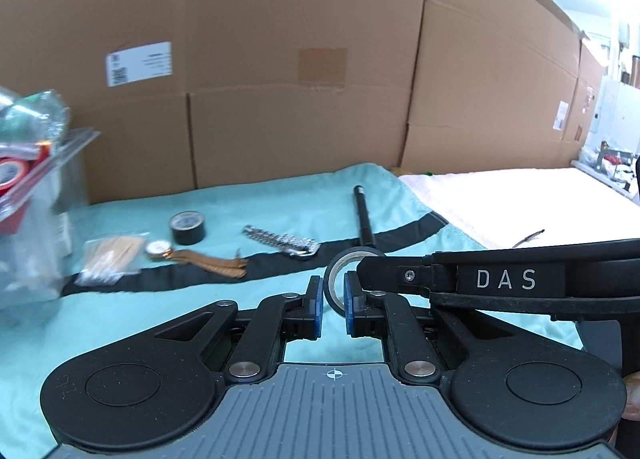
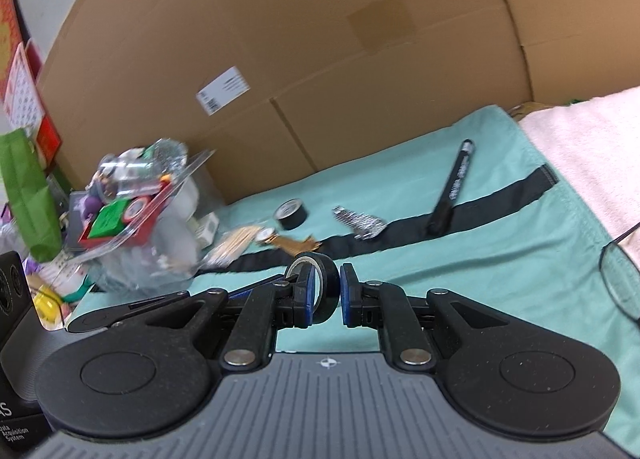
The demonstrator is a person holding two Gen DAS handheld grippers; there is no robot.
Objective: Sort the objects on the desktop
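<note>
A small black tape roll stands between the pads of both grippers above the teal cloth. My left gripper is shut on one side of its ring. My right gripper is shut across the same roll, and its arm reaches in from the right in the left wrist view. On the cloth lie a second black tape roll, a gold watch, a silver metal watch band, a black pen and a packet of wooden sticks.
A clear plastic bin heaped with small items stands at the left. Cardboard boxes wall the back. A pink towel lies on the right with glasses at its edge. A green bag is far left.
</note>
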